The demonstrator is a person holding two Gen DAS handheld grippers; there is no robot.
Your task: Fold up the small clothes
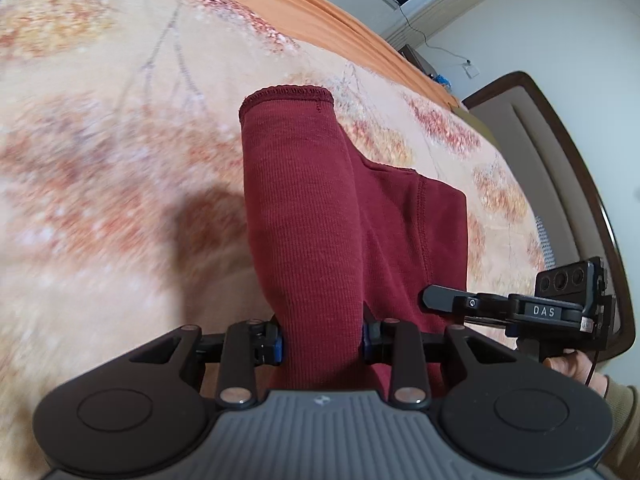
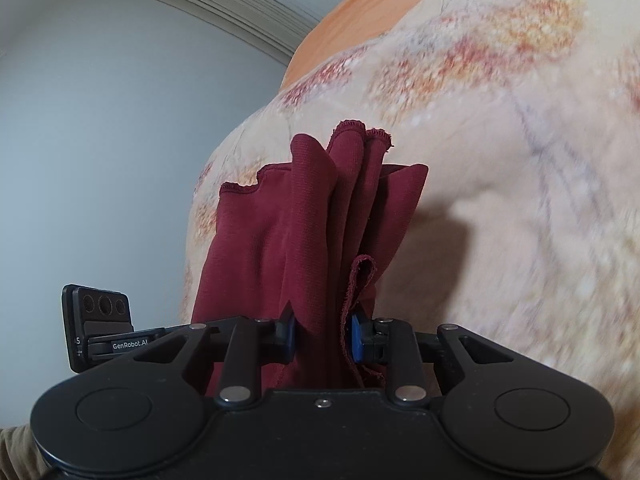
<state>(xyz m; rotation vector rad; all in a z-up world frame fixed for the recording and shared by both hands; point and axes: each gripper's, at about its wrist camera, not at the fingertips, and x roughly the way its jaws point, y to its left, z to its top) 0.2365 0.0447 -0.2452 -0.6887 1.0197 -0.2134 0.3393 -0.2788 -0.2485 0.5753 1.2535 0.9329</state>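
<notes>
Covering the bed (image 1: 100, 200) is a floral blanket (image 2: 520, 160) with an orange edge. Above it hangs a dark red garment (image 1: 304, 220), gathered in folds. Left tool (image 1: 322, 346): clamped on one bunched part of the garment. Right tool (image 2: 322, 340): clamped on another bunched part, frayed edge beside its blue pad (image 2: 357, 340).
</notes>
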